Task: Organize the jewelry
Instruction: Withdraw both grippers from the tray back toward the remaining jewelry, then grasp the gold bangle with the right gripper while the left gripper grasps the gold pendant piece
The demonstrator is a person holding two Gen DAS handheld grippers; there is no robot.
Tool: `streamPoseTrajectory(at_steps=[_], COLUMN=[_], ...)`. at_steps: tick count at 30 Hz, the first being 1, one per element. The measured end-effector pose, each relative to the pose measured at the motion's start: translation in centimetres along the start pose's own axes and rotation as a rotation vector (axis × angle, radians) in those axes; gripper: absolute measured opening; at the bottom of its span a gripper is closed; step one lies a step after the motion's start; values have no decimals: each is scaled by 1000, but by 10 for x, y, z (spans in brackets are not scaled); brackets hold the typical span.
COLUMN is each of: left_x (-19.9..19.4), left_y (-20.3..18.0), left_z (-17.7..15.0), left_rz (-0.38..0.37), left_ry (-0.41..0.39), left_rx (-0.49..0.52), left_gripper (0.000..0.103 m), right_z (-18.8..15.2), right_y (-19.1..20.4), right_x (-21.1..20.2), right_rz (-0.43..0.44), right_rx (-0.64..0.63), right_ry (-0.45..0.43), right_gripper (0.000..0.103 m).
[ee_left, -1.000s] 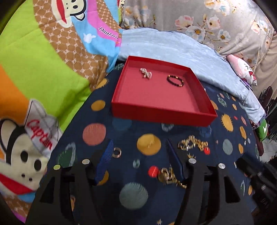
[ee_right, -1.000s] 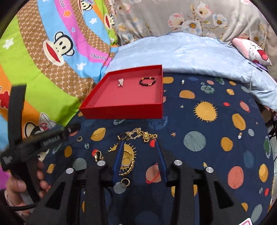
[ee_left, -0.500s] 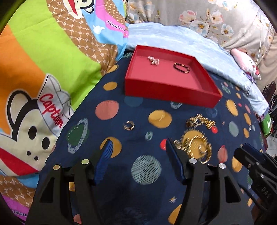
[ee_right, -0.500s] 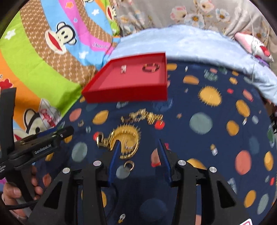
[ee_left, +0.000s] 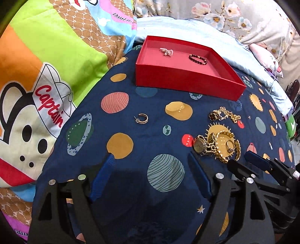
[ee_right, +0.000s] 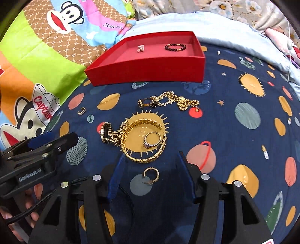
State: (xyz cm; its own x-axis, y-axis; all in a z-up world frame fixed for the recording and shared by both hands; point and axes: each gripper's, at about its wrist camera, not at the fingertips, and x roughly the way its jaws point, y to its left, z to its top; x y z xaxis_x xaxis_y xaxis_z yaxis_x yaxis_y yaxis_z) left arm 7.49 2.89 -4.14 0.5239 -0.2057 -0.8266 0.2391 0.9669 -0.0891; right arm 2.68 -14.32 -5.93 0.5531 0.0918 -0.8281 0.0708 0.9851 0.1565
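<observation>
A red tray (ee_left: 187, 82) (ee_right: 146, 73) lies on the planet-print cloth and holds a dark bead bracelet (ee_left: 197, 59) (ee_right: 175, 47) and a small pale piece (ee_left: 166, 51) (ee_right: 140, 48). On the cloth lie a gold watch (ee_left: 199, 146) (ee_right: 107, 134), a gold bangle (ee_right: 144, 140), a ring (ee_right: 152, 140), a gold chain (ee_left: 224, 114) (ee_right: 172, 101) and hoop earrings (ee_left: 142, 118) (ee_right: 151, 174). My left gripper (ee_left: 150, 172) is open and empty over bare cloth. My right gripper (ee_right: 150, 169) is open, with one earring between its fingers.
A cartoon monkey quilt (ee_left: 37, 75) borders the cloth on the left. A pale blue sheet (ee_left: 206, 32) and floral pillow (ee_left: 243, 16) lie behind the tray. The right gripper shows at the left wrist view's lower right (ee_left: 262, 167); the left one at the right view's left (ee_right: 37, 150).
Both grippers have pulled back from the tray and sit lower over the cloth. The jewelry has not moved. Both stay open.
</observation>
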Motion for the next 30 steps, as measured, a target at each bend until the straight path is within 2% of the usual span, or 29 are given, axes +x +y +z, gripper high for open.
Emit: streamPoseTrajectory(at_steps=[5, 7, 11, 12, 13, 14, 17, 20, 22, 23, 27, 30], left_x=[5, 6, 7, 6, 7, 7, 8, 10, 10, 9, 9, 8], left_y=[3, 5, 5, 4, 3, 1, -4, -8, -10, -11, -10, -8], left_z=[0, 0, 2, 2, 3, 4, 4, 5, 5, 5, 6, 7], left_rz=[9, 11, 5, 1, -2, -4, -11, -17, -16, -15, -14, -12], left_ry=[11, 14, 14, 12, 11, 11, 12, 16, 16, 16, 16, 16], left_rx=[-4, -8, -12, -12, -11, -9, -1, 4, 7, 8, 1, -6], left_gripper=[77, 77, 77, 77, 77, 77, 77, 77, 77, 77, 77, 77], right_z=[4, 6, 8, 9, 10, 11, 13, 14, 17, 18, 32, 40], right_y=[7, 9, 3, -1, -7, -13, -35, -39, -34, -30, -17, -15], right_x=[7, 8, 6, 4, 2, 2, 0, -6, -10, -12, -3, 15], right_rz=[-30, -41, -52, -53, -51, -47, -42, -38, -29, -33, -39, -22], right_rx=[-40, -62, -52, -42, -23, -9, 58, 66, 50, 37, -13, -12], right_ry=[-13, -18, -18, -21, -19, -13, 1, -10, -31, -48, -55, -22], right_gripper=[55, 41, 38, 34, 13, 0, 1, 13, 48, 54, 62, 63])
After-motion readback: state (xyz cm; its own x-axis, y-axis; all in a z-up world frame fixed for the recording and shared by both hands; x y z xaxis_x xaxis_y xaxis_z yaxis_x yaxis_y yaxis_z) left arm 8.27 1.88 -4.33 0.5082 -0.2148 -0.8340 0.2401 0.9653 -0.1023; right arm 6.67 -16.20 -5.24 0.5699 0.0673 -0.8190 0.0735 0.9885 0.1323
